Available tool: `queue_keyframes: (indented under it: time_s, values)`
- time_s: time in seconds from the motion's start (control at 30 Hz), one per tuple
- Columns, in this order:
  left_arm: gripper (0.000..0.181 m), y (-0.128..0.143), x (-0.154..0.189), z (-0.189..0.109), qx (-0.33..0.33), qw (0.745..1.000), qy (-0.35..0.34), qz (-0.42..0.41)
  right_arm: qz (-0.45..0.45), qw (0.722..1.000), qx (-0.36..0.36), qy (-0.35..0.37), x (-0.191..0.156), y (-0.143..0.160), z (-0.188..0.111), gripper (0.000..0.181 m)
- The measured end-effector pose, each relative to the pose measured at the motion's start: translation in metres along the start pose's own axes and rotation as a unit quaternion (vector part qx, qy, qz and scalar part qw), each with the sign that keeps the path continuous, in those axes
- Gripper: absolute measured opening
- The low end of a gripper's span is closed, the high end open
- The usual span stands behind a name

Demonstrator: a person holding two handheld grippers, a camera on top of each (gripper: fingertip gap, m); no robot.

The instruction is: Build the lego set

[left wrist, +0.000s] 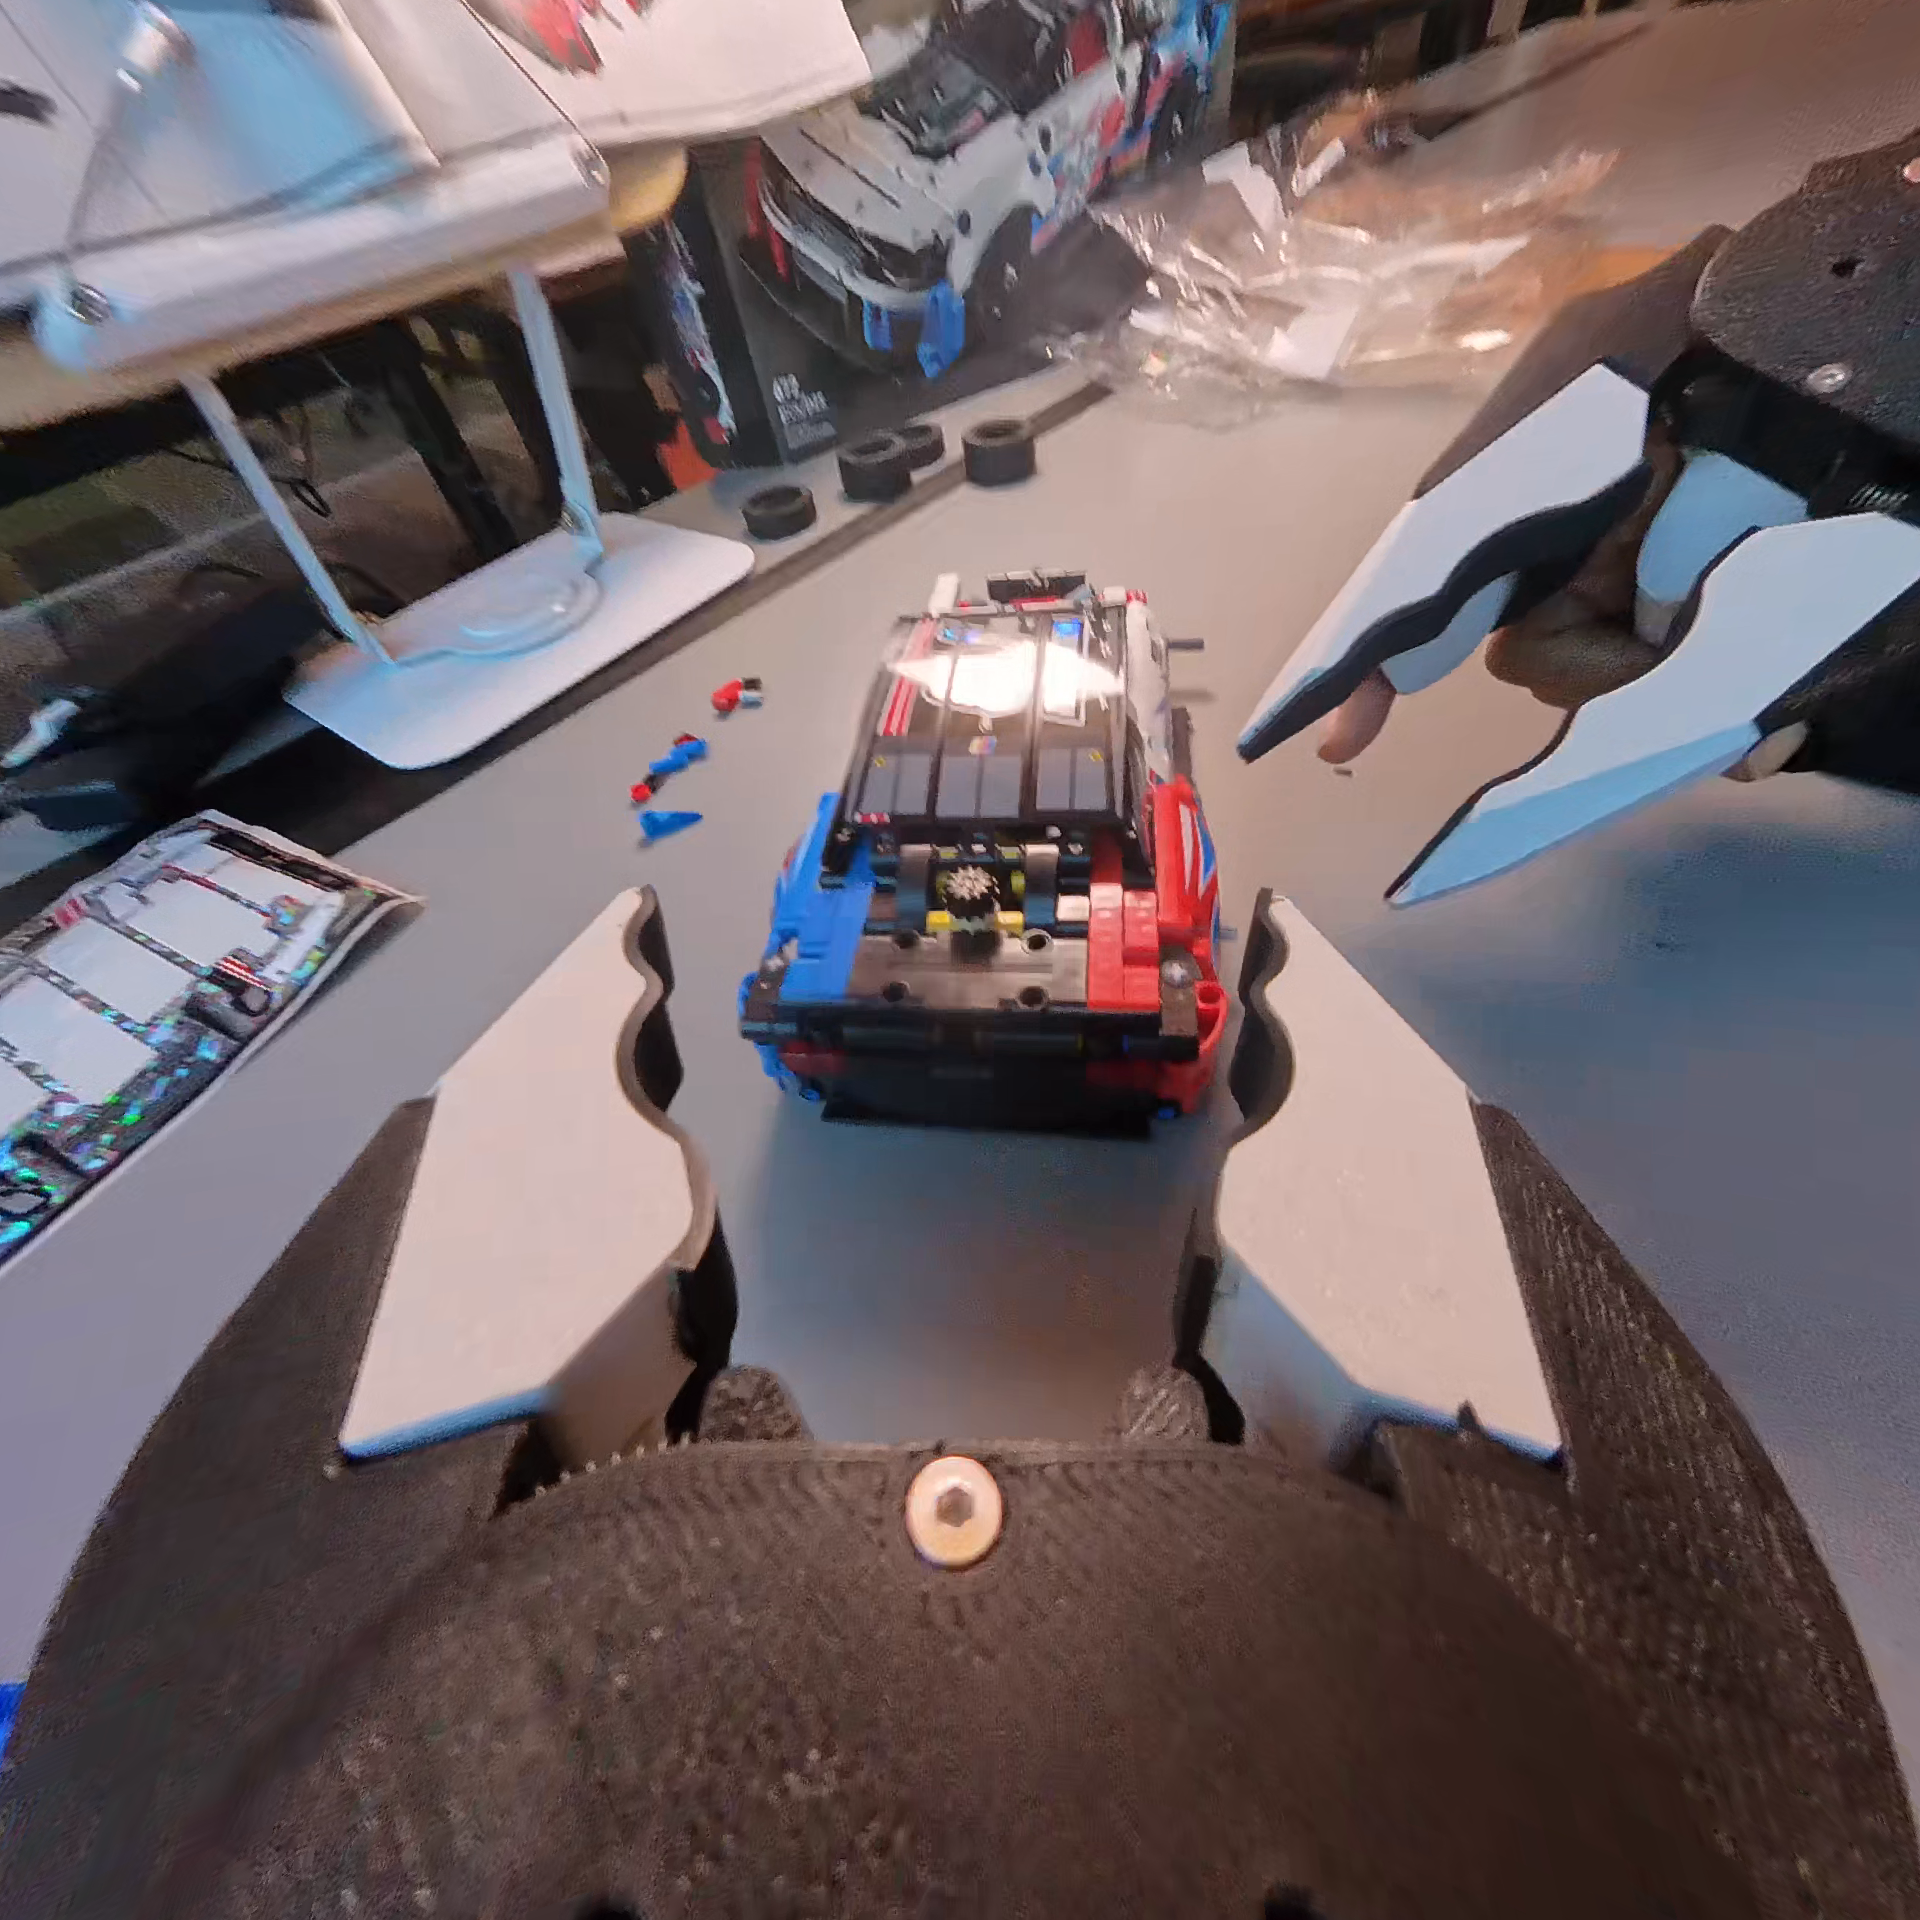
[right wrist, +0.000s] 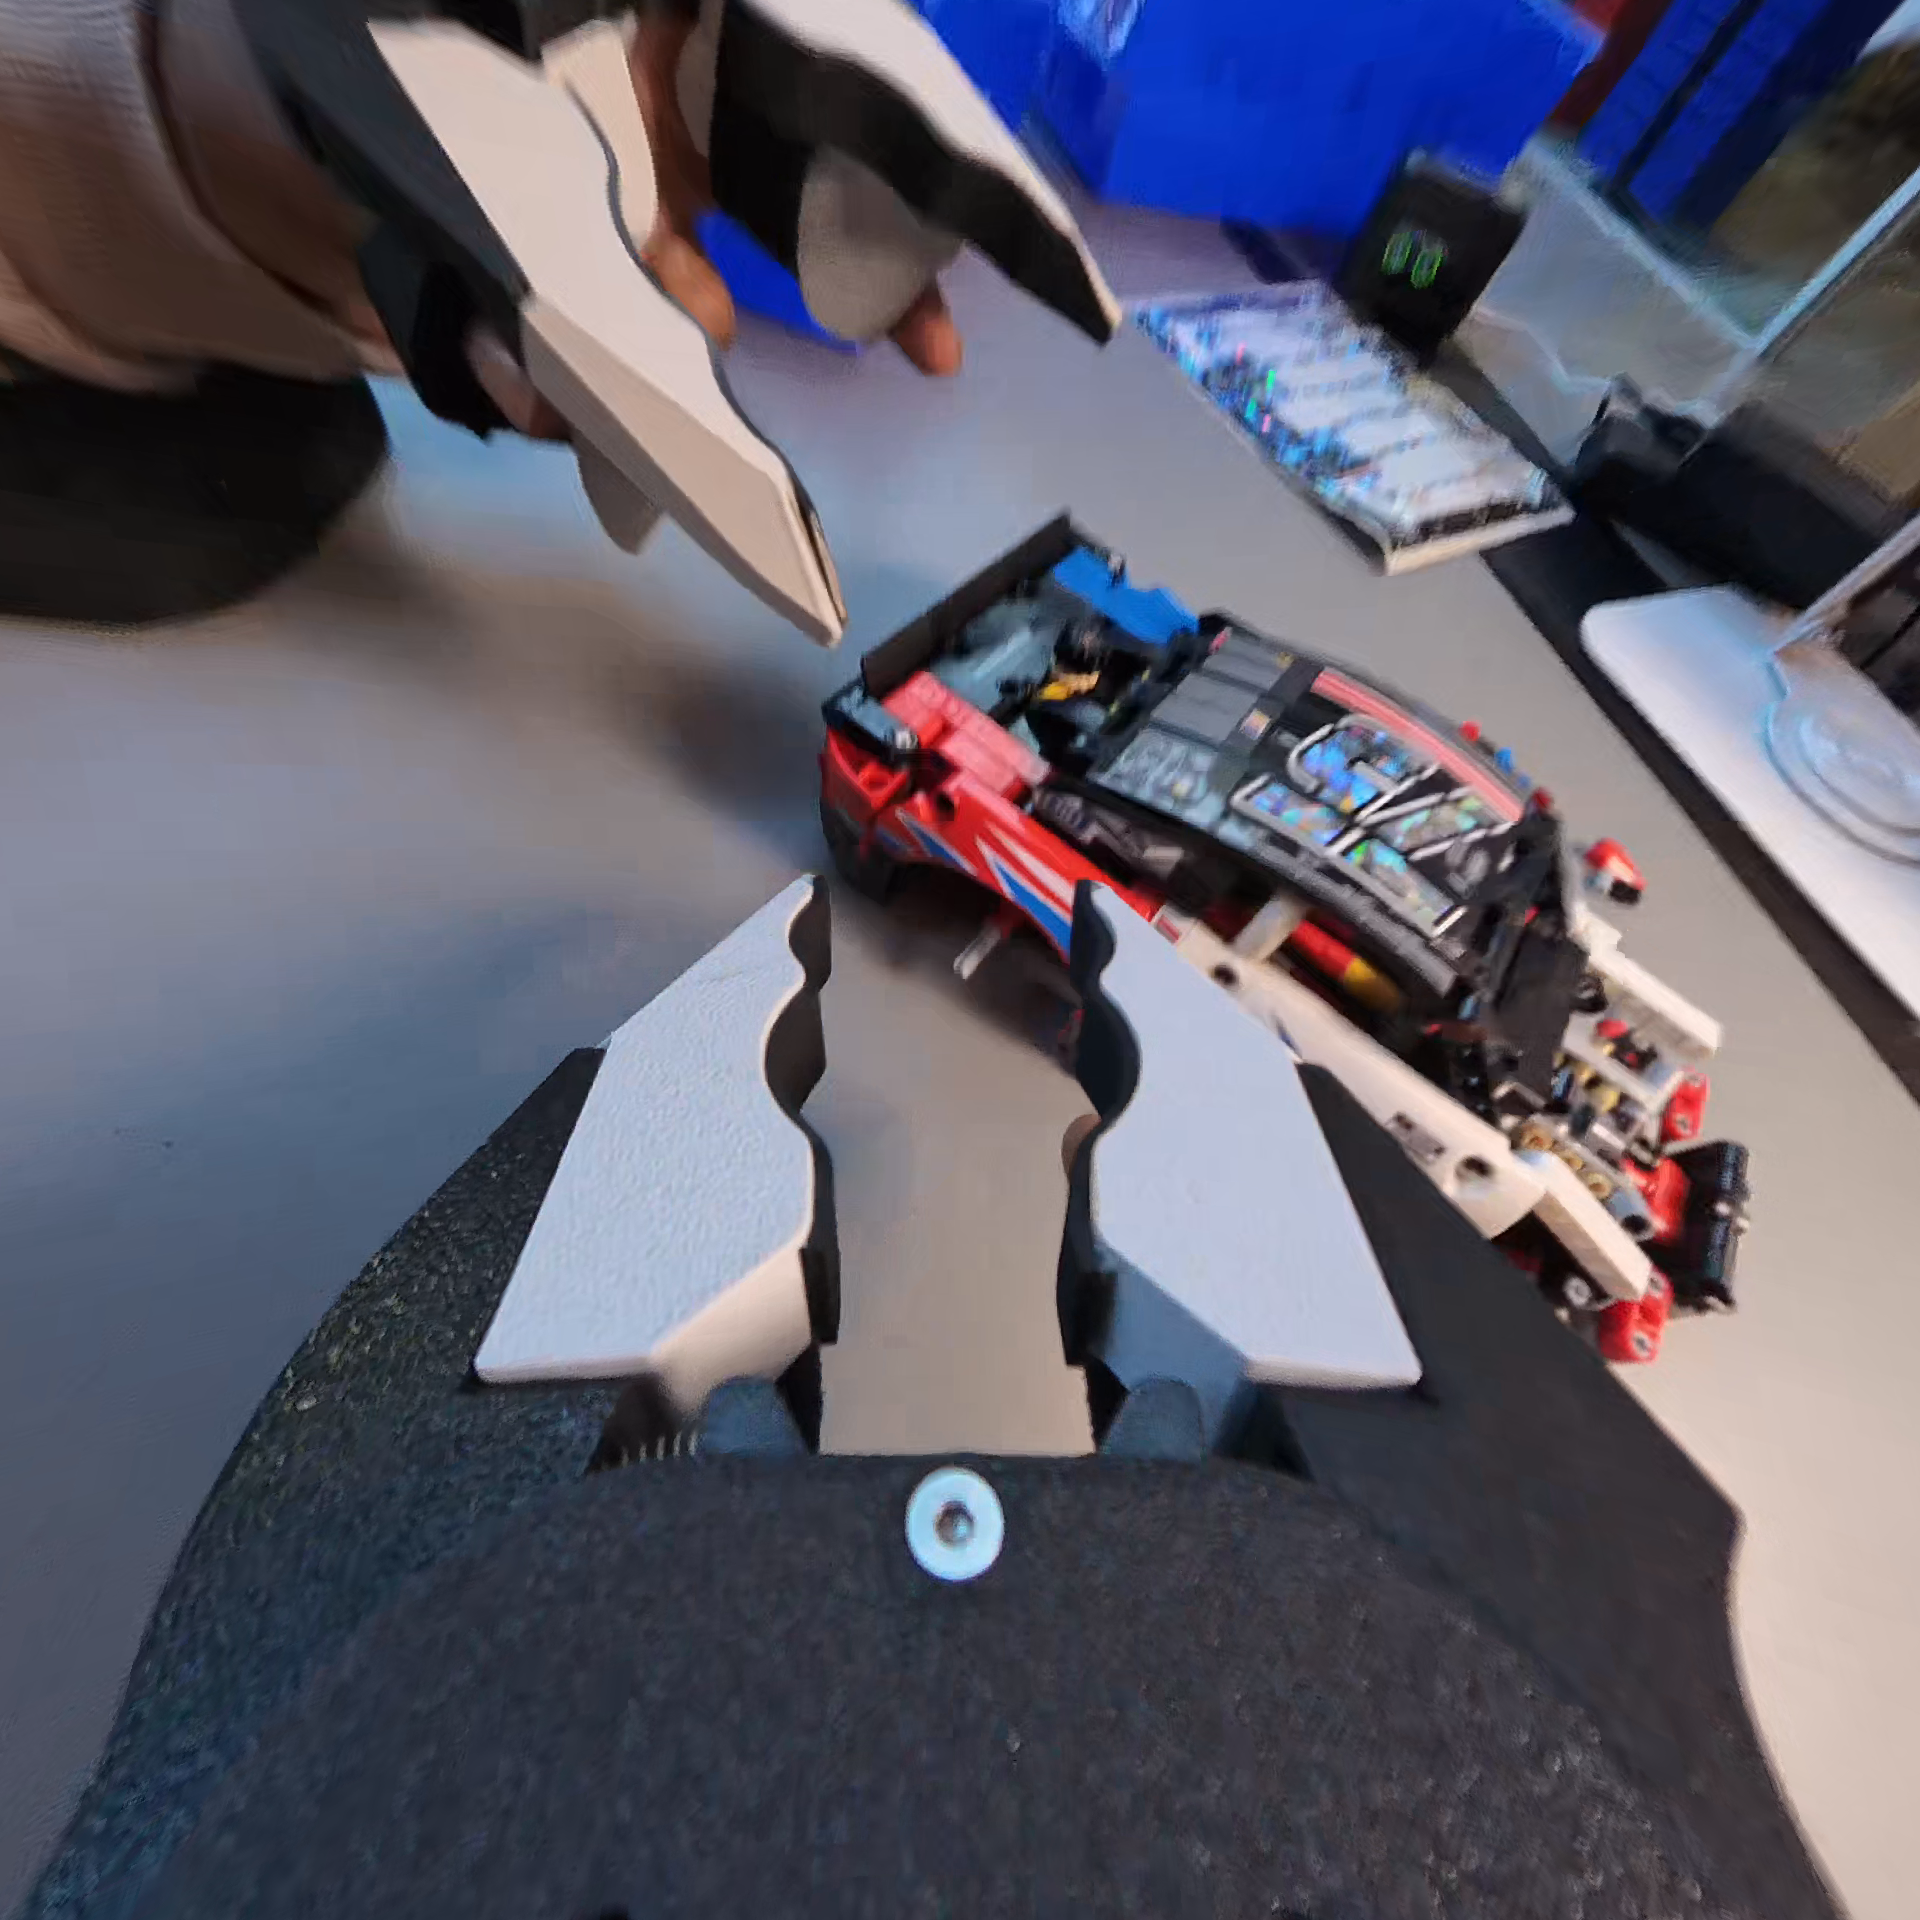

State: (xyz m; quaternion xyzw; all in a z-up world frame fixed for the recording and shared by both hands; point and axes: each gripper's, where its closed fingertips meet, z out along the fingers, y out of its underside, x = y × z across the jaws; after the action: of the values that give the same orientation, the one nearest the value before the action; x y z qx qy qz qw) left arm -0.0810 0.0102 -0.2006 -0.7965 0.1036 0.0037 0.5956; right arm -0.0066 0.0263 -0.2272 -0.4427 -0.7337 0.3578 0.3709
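Half-built car [left wrist: 982,873] on the grey table [left wrist: 935,1247], wheels not yet on. Dead ahead of the left gripper [left wrist: 961,940] at 12 o'clock, tail end nearest, long axis running straight away from the camera. Left jaws spread wide and empty, framing the car's rear without touching it.

From the right gripper [right wrist: 951,914], car at 1 to 2 o'clock, long axis slanting from 11 down toward 4 o'clock, red flank [right wrist: 977,842] just beyond the fingertips. Right jaws parted, nothing between them.

Left gripper squarely lined up on the tail; right gripper looking nearer, close beside the flank though clear of it.

Four tyres [left wrist: 878,468] well apart at 12 o'clock, small blue and red pieces [left wrist: 675,769] at 11 o'clock, sticker sheet [left wrist: 156,987] at 9 o'clock.
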Motion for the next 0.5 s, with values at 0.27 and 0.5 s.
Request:
queue_keyframes:
  time_s: [0.27, 0.5]
  values:
    - [0.055, -0.098, -0.084, 0.007, 0.117, 0.985, -0.124, 0.012, 0.020, 0.956, 0.185, 0.228, 0.190, -0.103, -0.070, 0.034]
    - [0.045, -0.155, -0.202, 0.122, 0.079, 0.981, -0.178, -0.018, 0.048, 0.932, 0.108, 0.342, 0.383, -0.109, -0.023, 0.036]
